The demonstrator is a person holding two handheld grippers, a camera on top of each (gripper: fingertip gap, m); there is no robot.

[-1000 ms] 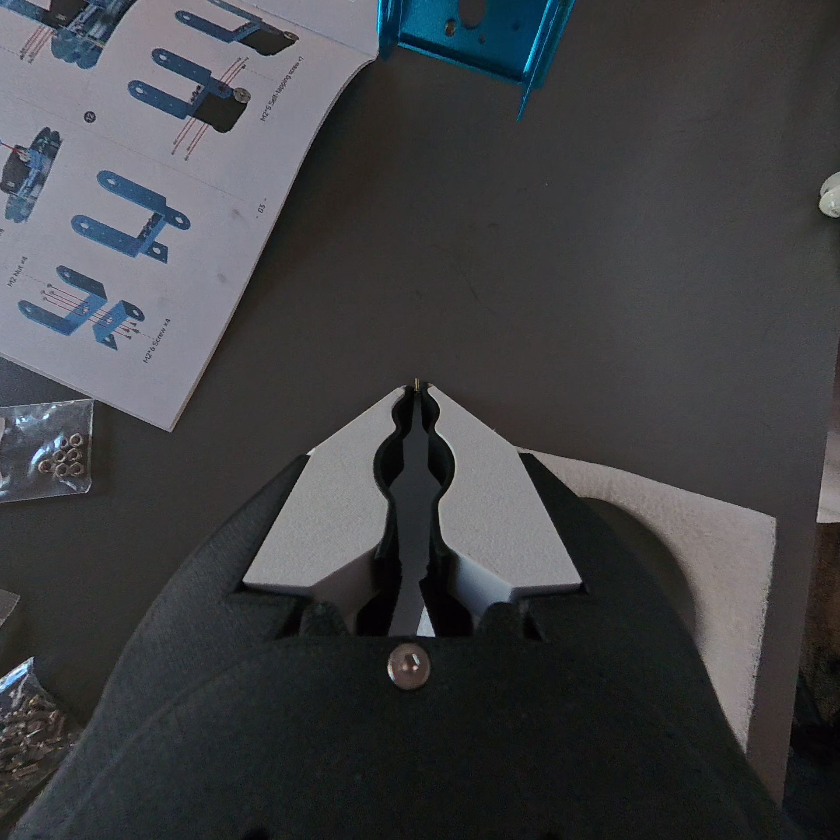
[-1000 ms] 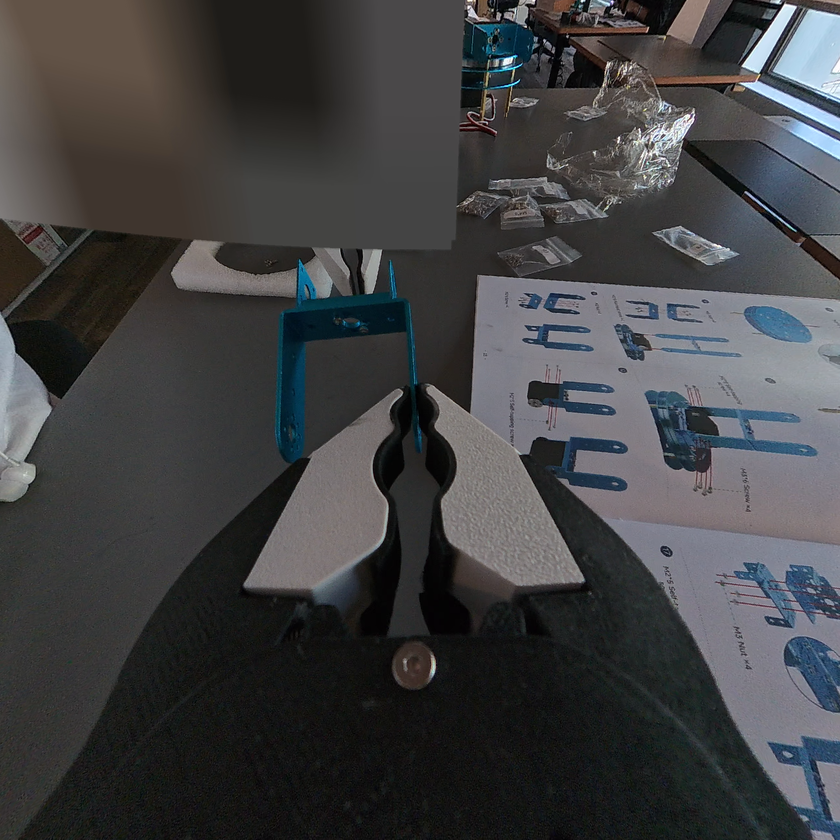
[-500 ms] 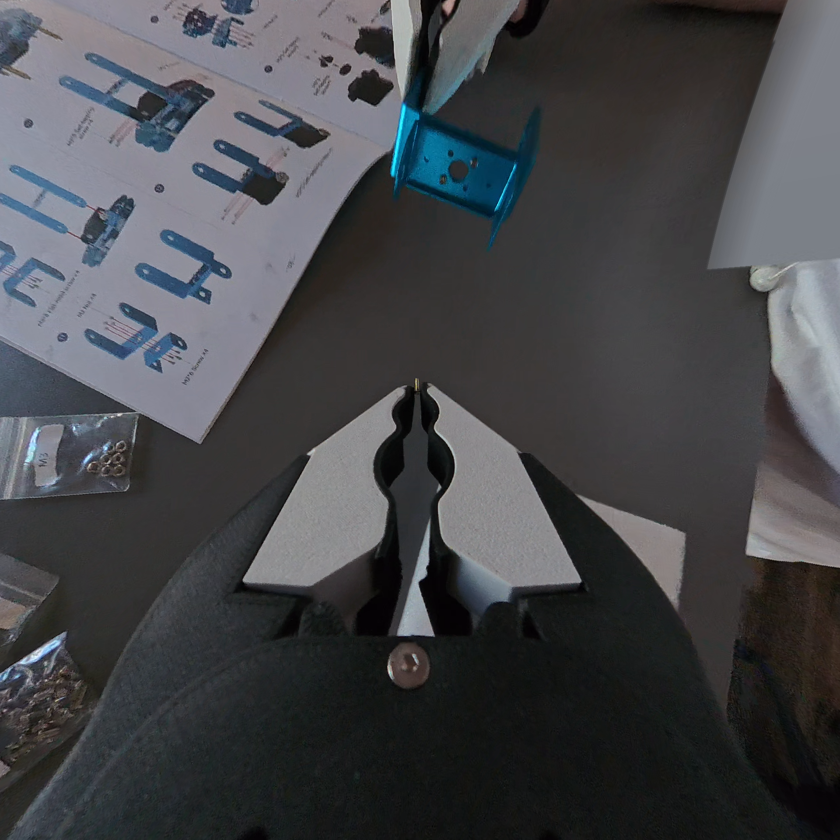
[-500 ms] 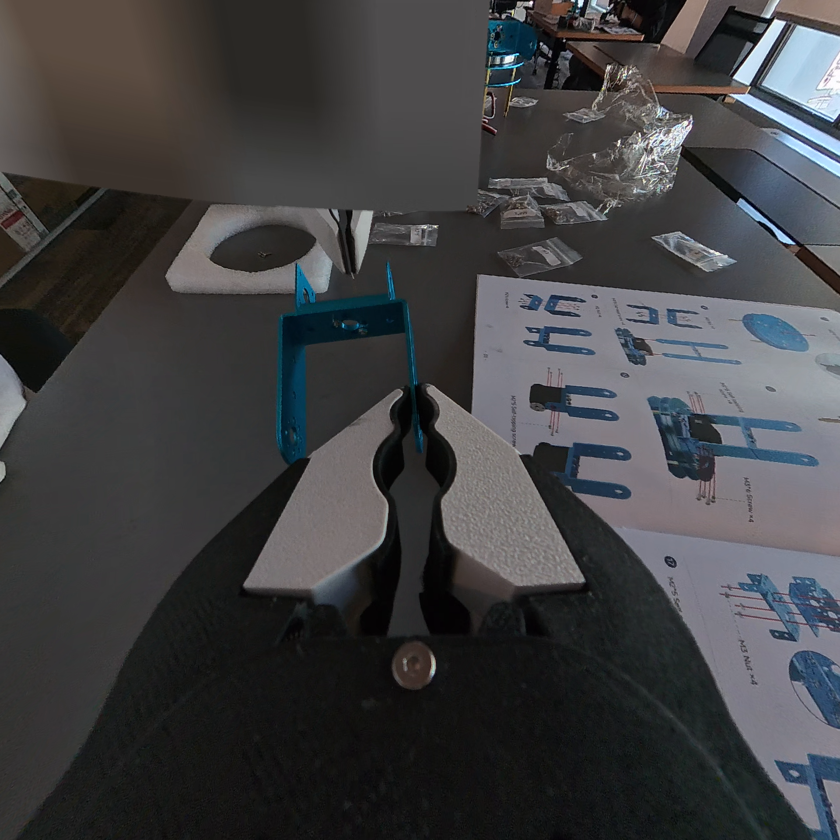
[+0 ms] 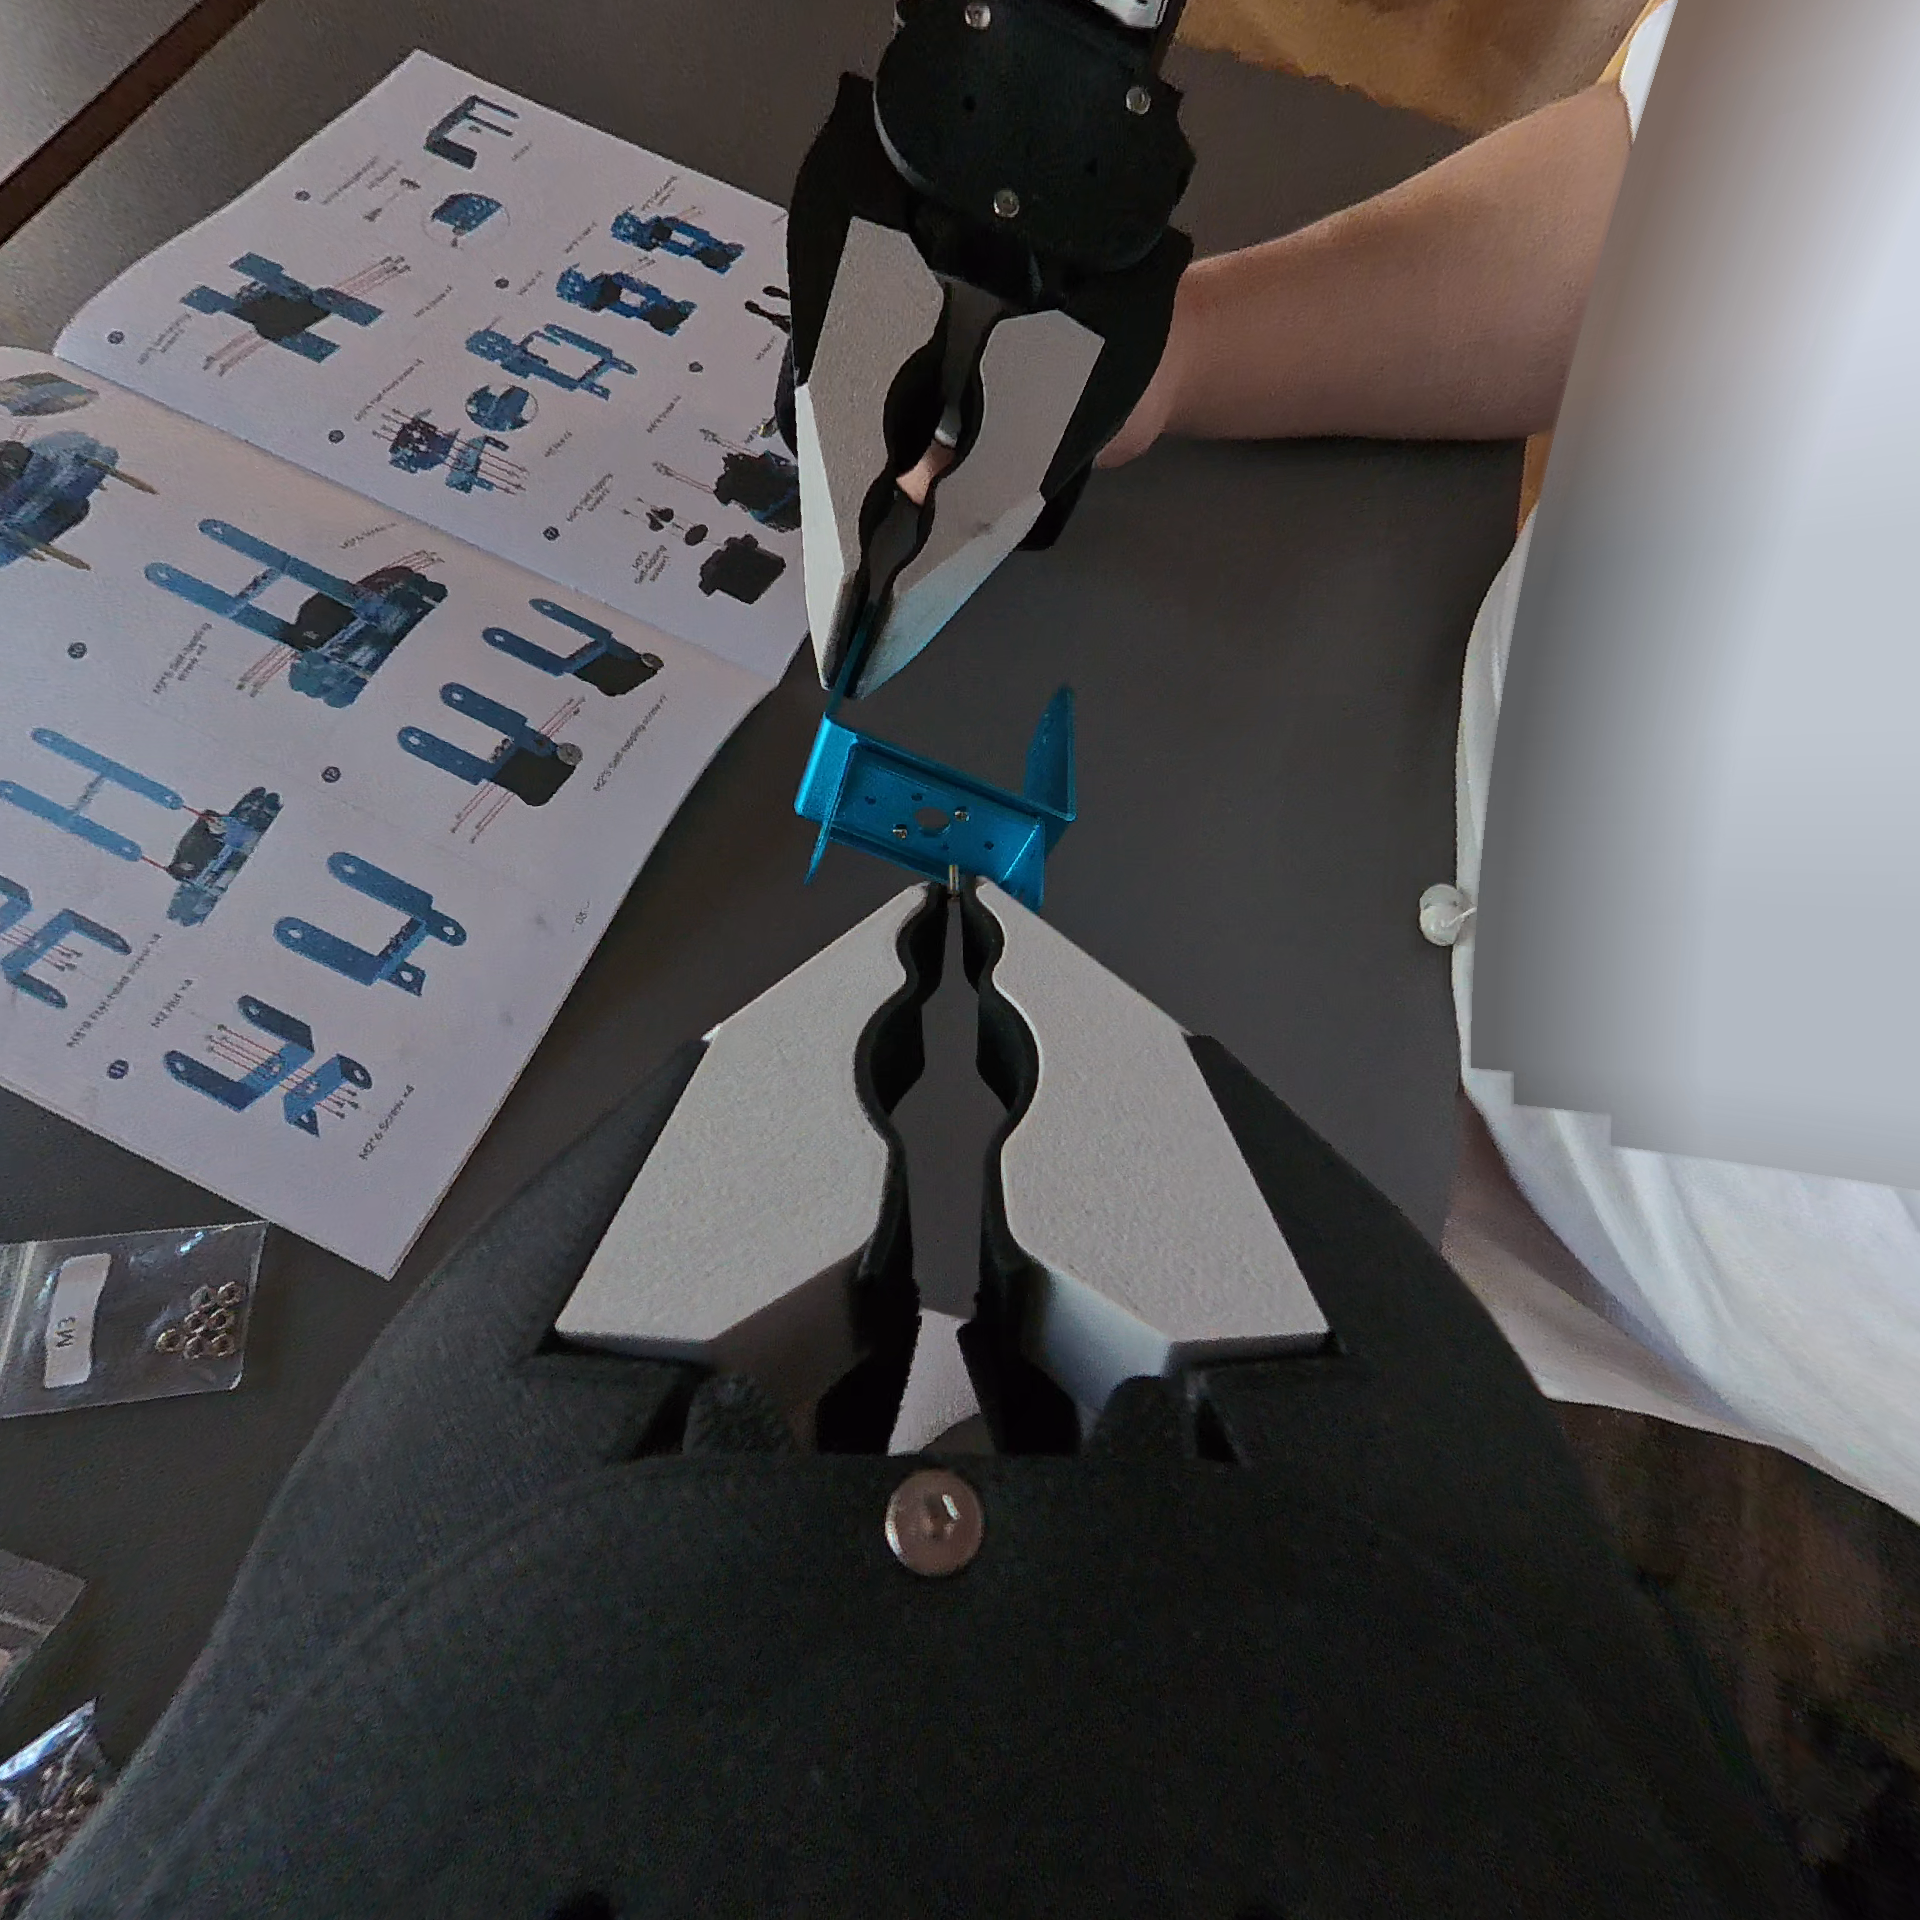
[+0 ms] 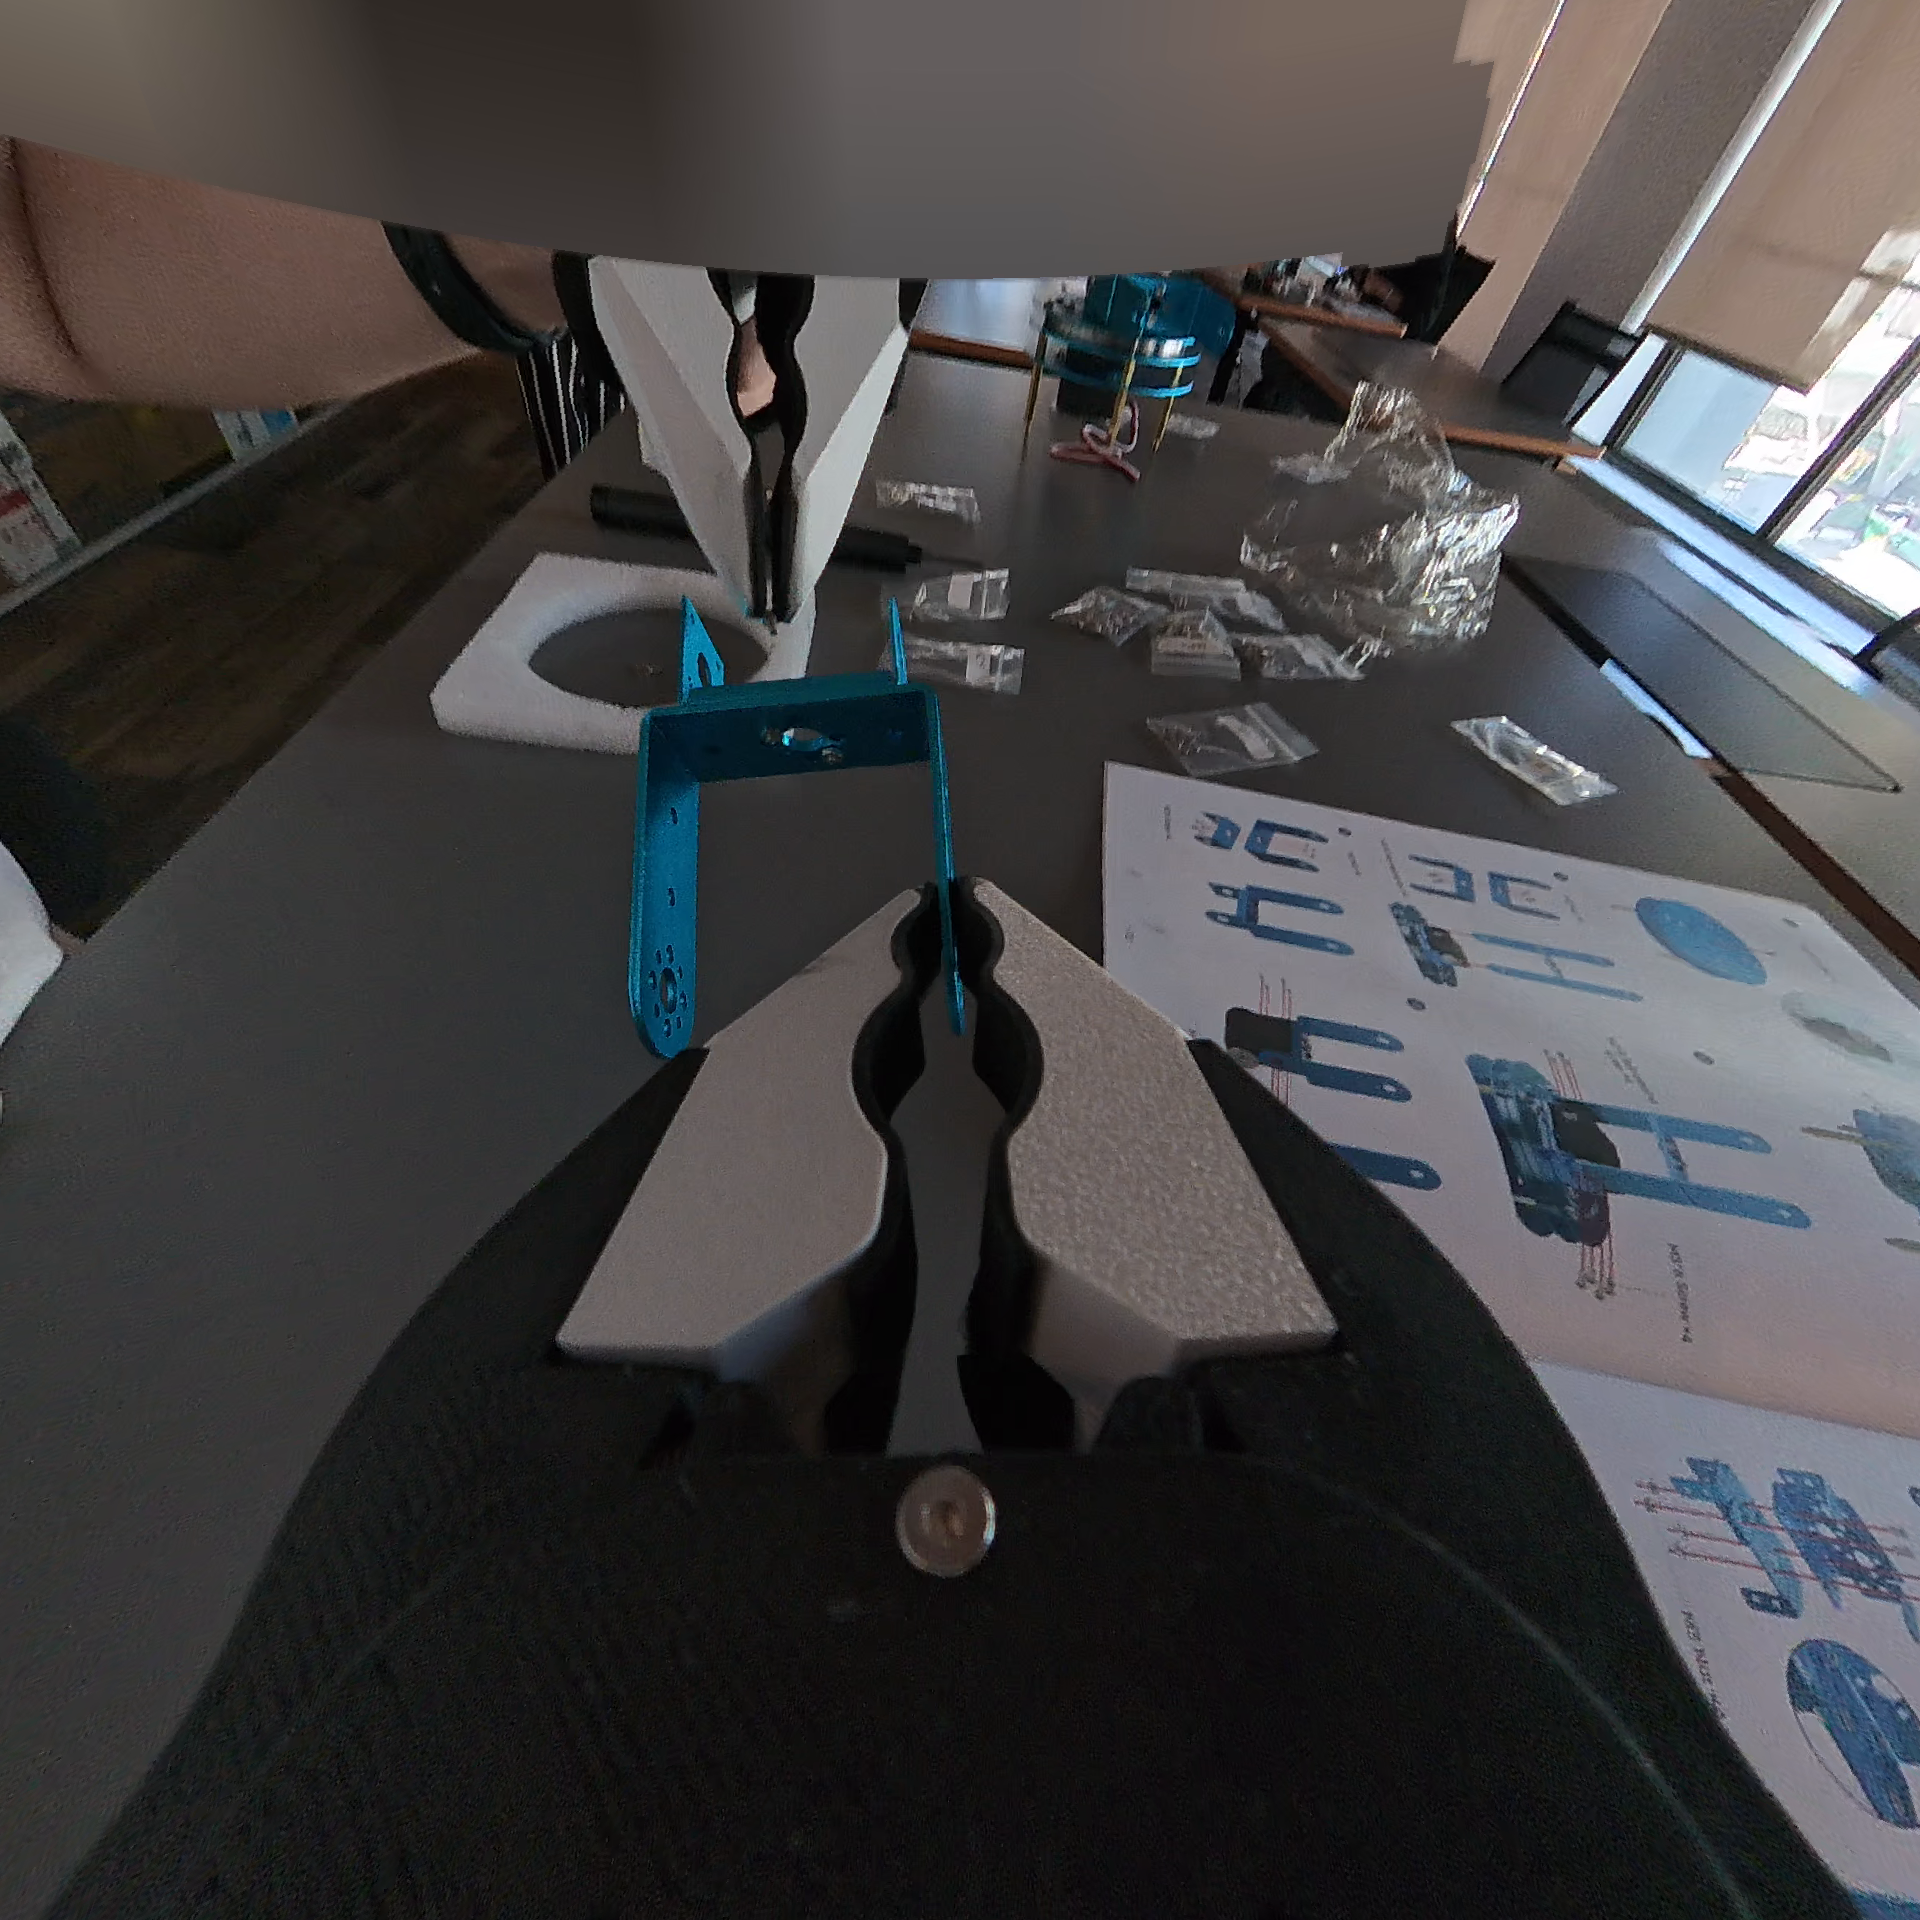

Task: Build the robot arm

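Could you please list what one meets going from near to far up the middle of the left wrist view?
Left tool shut on a tiny brass screw → blue metal U-shaped bracket → right tool gripping the bracket's arm.

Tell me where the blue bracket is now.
The blue bracket is held off the table, one arm clamped in the right gripper, with the left gripper at its base.

My left gripper and right gripper match: pale grey wedge fingers with wavy black inner pads, on textured black housings, each bearing one silver screw. I wear a white garment.
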